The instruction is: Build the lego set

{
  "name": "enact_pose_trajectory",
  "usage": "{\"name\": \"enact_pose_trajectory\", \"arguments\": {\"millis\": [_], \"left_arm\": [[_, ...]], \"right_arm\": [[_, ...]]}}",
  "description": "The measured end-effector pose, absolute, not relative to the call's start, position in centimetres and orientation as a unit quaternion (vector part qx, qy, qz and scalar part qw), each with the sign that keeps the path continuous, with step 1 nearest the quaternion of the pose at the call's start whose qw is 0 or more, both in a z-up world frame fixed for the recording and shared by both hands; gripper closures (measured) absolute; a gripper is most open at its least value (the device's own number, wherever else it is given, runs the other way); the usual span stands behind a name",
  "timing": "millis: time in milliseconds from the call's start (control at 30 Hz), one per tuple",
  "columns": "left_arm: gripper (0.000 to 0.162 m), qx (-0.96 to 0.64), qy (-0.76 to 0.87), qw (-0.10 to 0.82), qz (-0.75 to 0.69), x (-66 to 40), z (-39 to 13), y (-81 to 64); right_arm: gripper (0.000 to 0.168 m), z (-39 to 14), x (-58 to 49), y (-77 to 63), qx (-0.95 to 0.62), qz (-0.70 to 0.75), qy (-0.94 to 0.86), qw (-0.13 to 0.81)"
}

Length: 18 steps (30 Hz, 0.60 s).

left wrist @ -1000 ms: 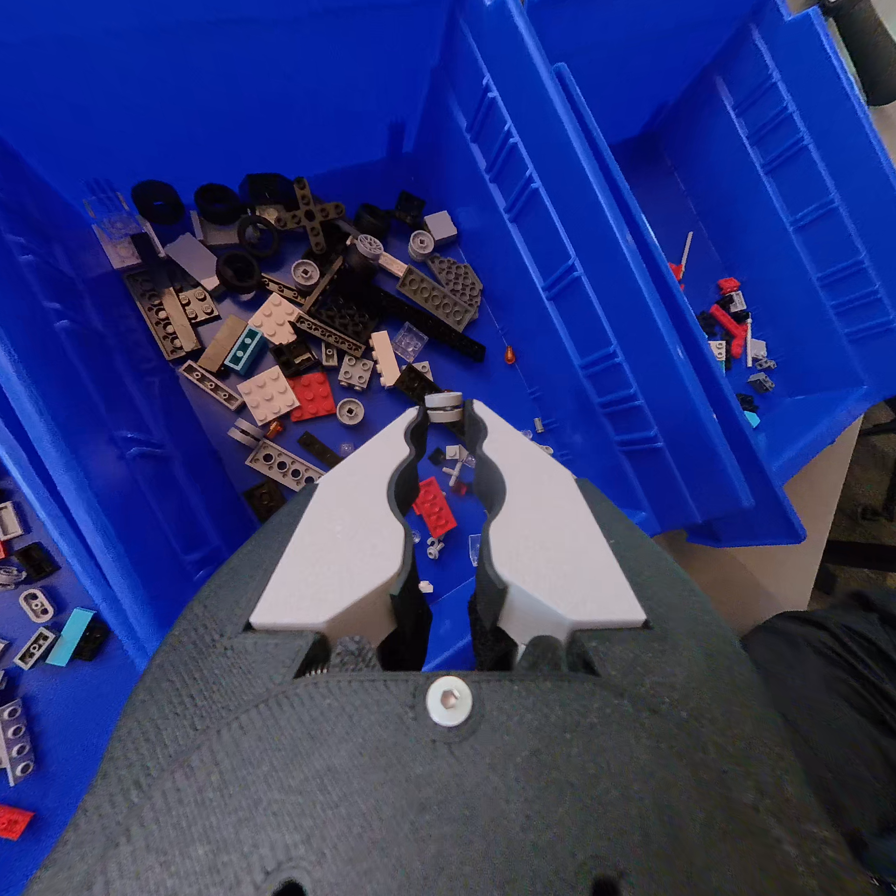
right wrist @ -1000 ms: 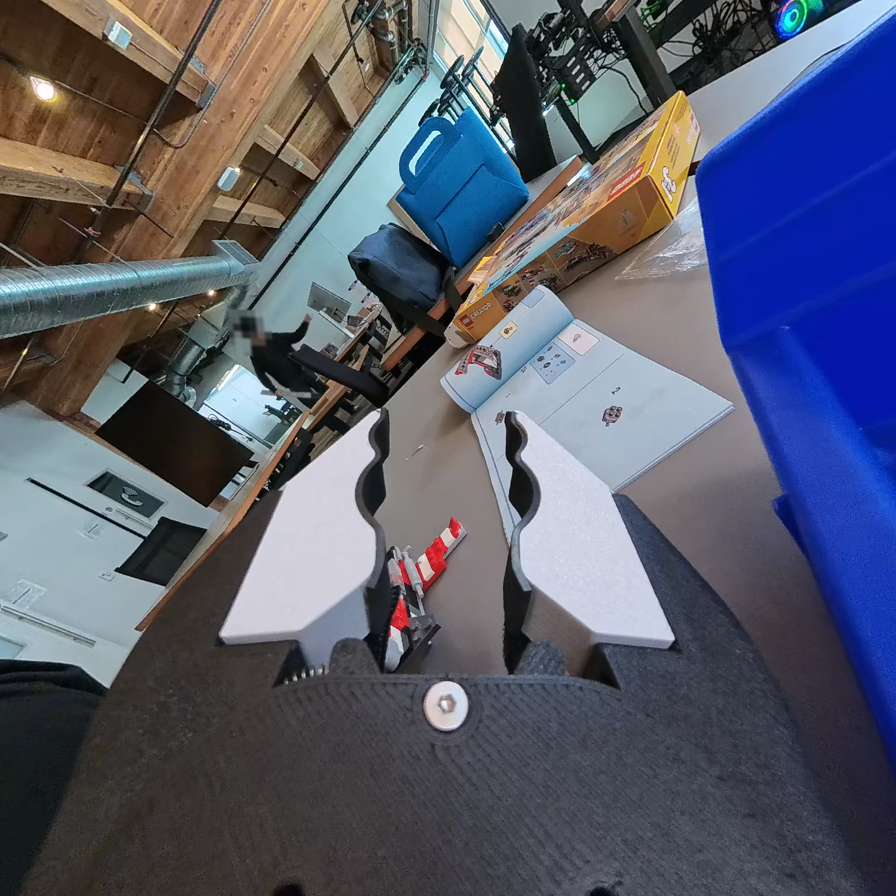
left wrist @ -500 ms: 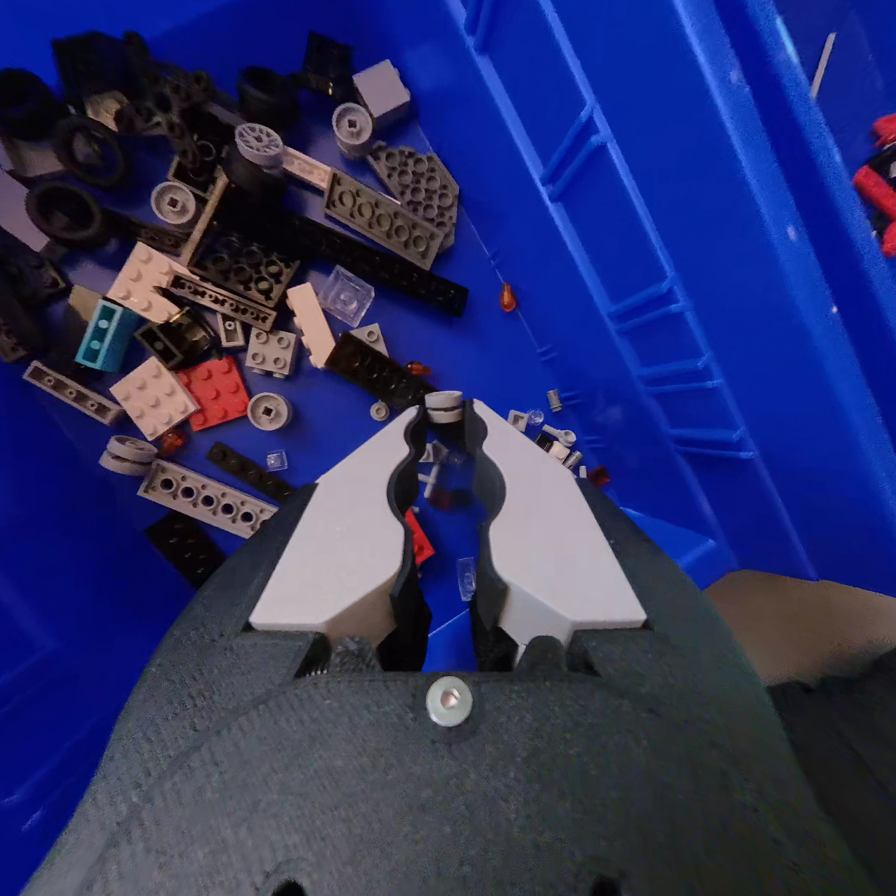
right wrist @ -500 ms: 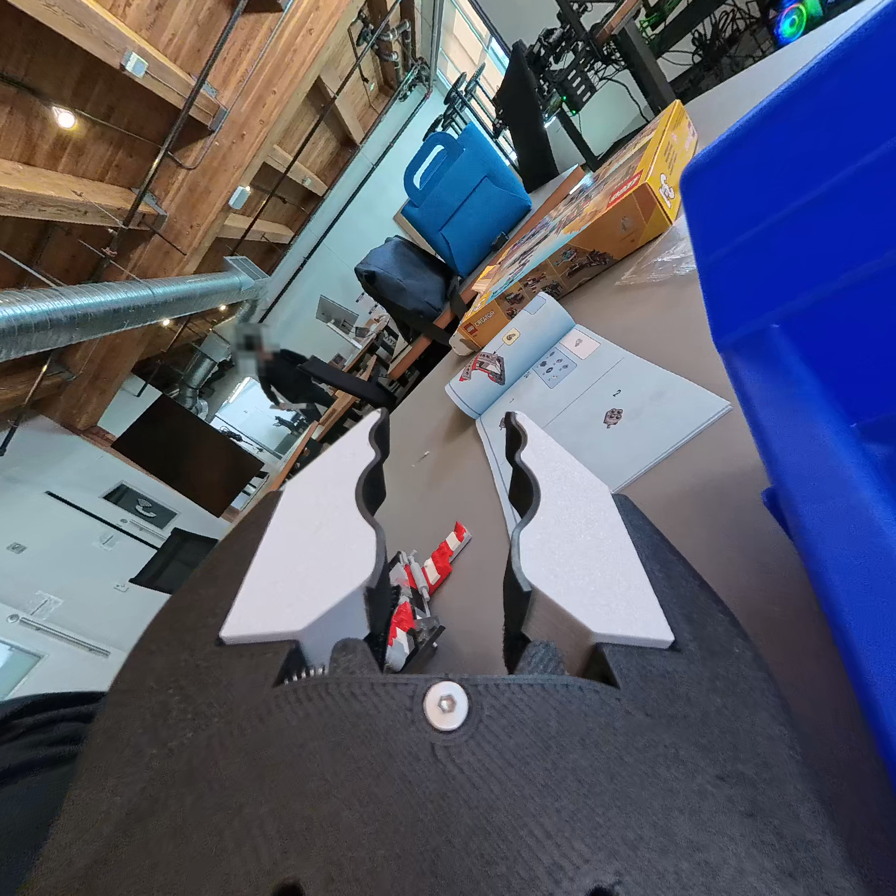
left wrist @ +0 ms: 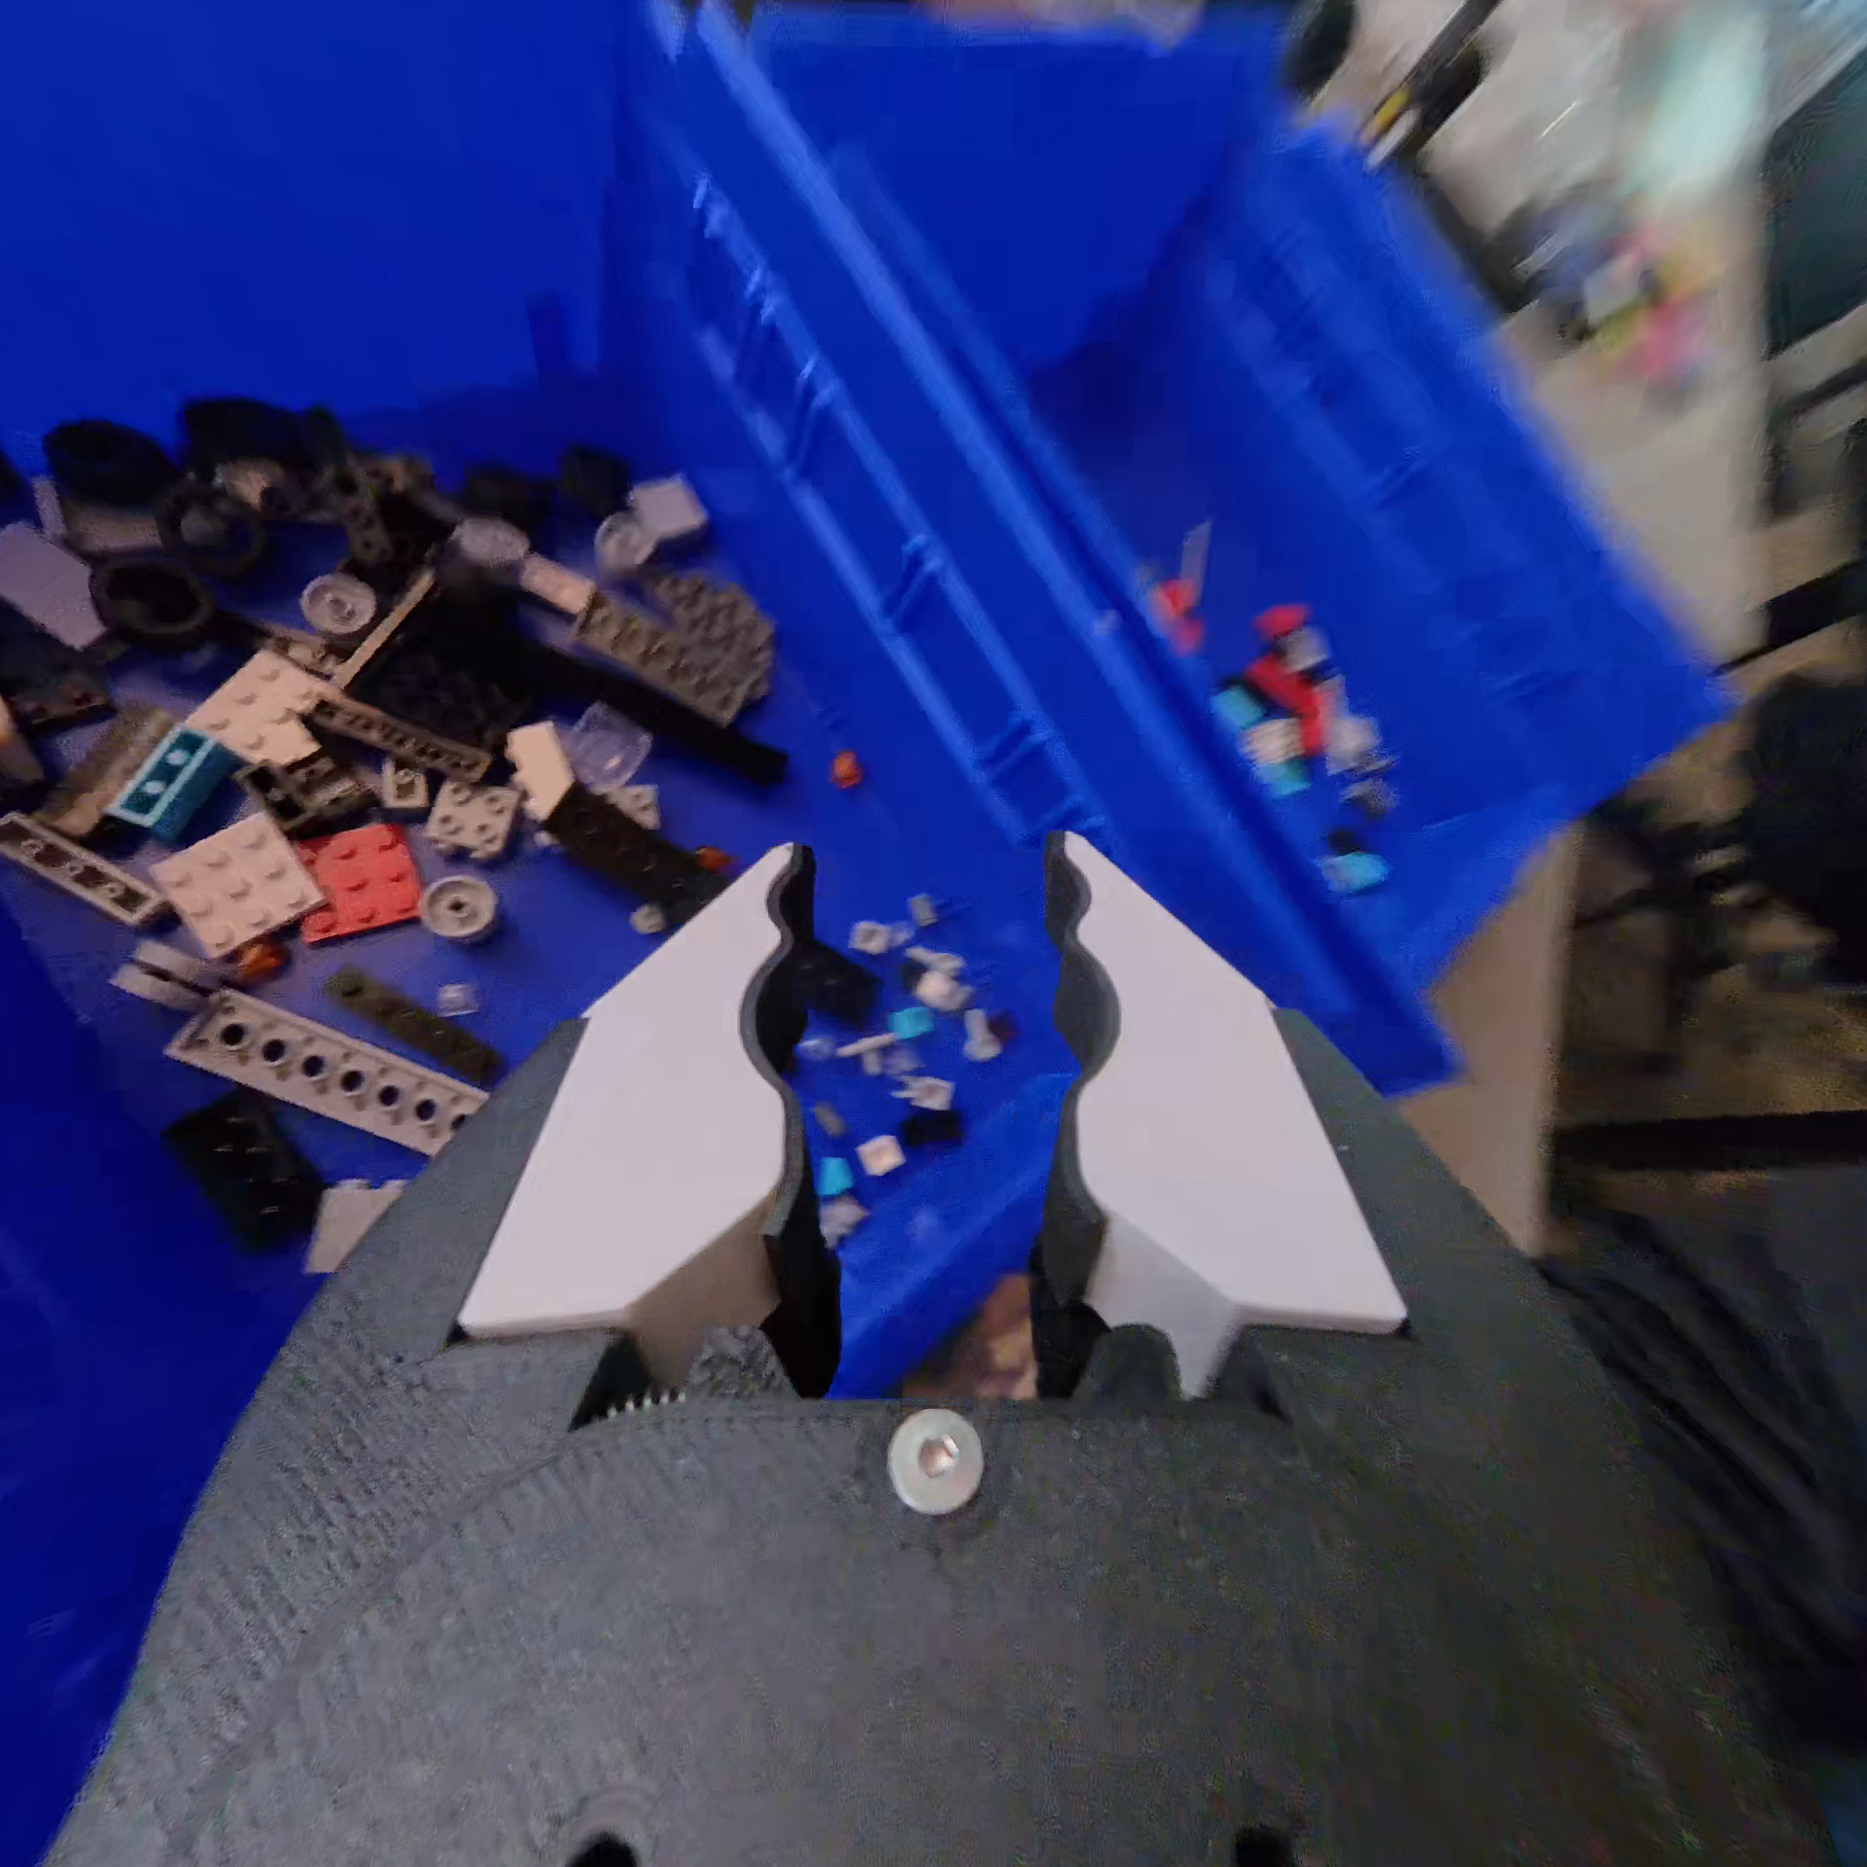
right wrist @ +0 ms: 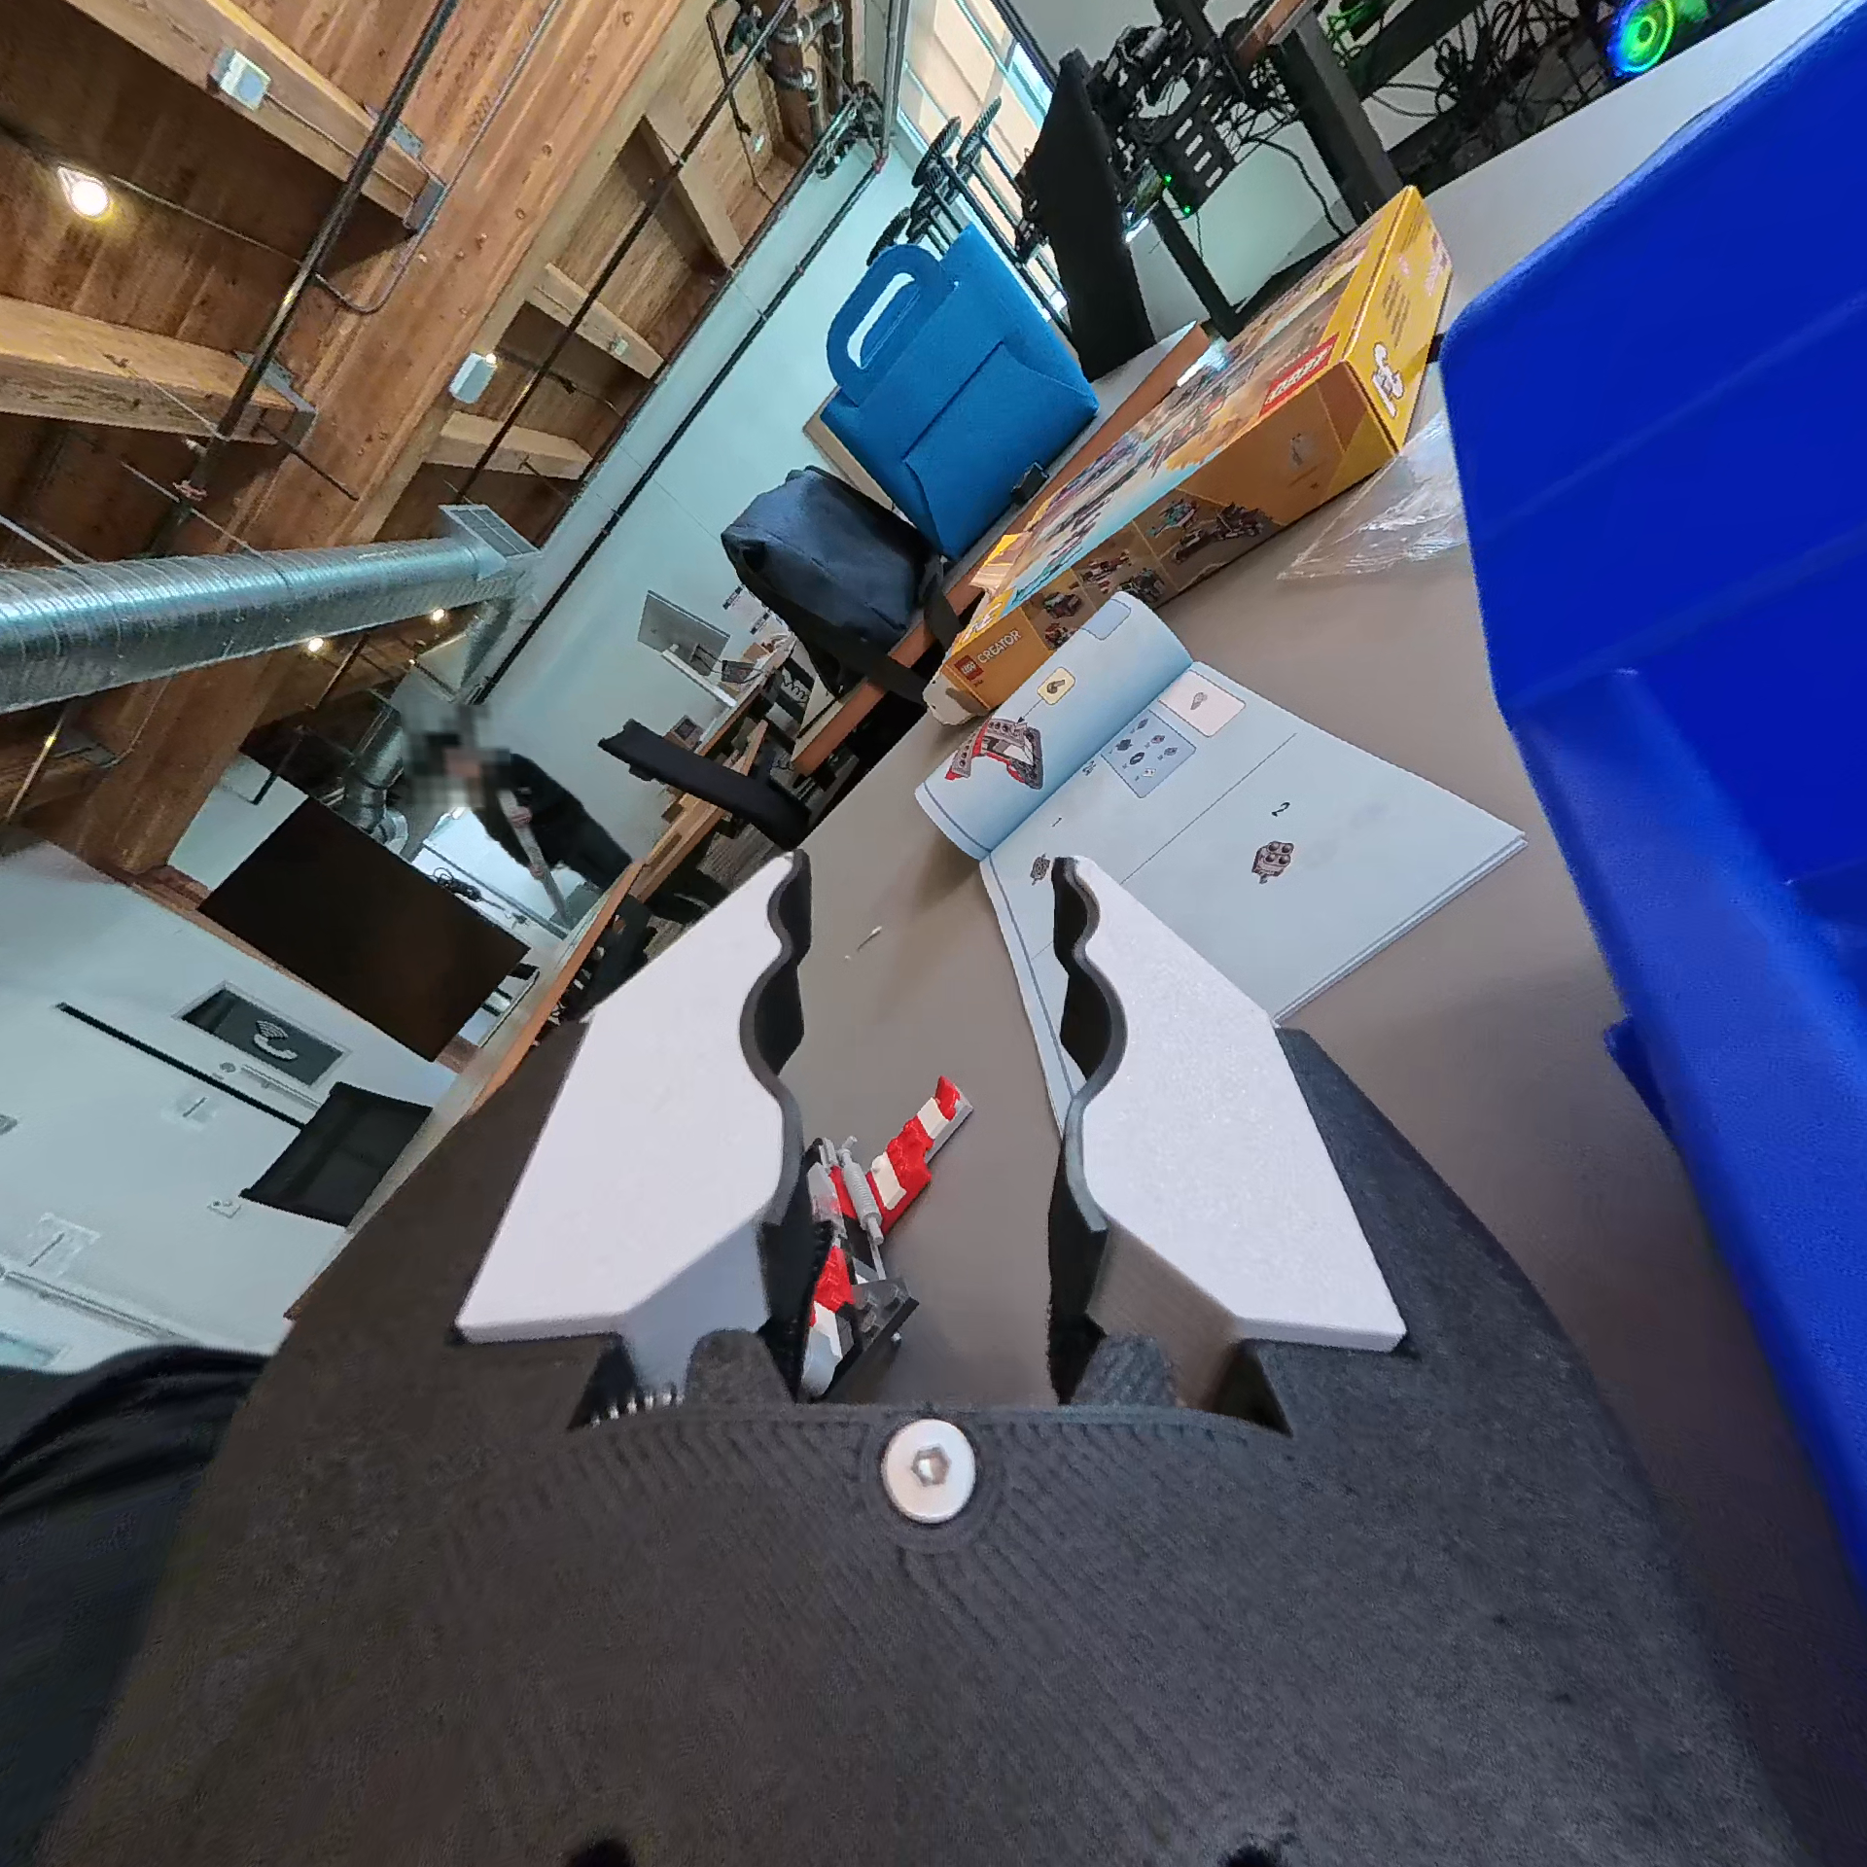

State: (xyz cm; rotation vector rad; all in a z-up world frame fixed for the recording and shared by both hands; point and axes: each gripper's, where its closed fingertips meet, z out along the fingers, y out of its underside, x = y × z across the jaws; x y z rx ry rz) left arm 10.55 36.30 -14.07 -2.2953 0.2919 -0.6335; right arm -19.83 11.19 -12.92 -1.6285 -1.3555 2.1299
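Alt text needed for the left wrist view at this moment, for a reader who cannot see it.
The left gripper hangs open and empty above a blue bin strewn with loose lego pieces in black, grey, tan and red. A second blue bin to the right holds a few small parts; the picture is motion-blurred.

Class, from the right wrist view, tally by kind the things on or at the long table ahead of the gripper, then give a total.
Instruction booklet: 1
Yellow set box: 1
Blue bin: 1
Red-and-white lego assembly: 1
Clear plastic wrapper: 1
Bags: 2 (blue felt bag, dark backpack)
Total: 7
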Motion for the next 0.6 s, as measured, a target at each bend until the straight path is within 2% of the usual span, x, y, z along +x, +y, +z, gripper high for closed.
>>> {"name": "enact_pose_trajectory", "arguments": {"millis": [33,167,367,467,600], "left_arm": [[0.115,-0.870,0.105,0.390,-0.281,10.7,-12.1,35.4],[0.116,-0.805,0.083,0.481,-0.338,8.3,-5.0,30.4],[0.115,-0.762,-0.018,0.611,-0.212,-5.3,1.8,22.0],[0.115,-0.760,-0.100,0.635,-0.100,-14.9,1.4,16.8],[0.115,-0.766,-0.182,0.615,0.039,-25.5,-3.8,8.5]], "right_arm": [[0.120,-12.9,-19.8,11.2,-0.541,0.707,-0.450,0.069],[0.120,-12.9,-19.8,11.1,-0.540,0.706,-0.453,0.072],[0.120,-13.1,-19.7,10.8,-0.538,0.699,-0.465,0.080],[0.121,-13.0,-19.7,10.8,-0.539,0.700,-0.463,0.079],[0.121,-13.1,-19.7,10.7,-0.539,0.697,-0.466,0.080]]}}
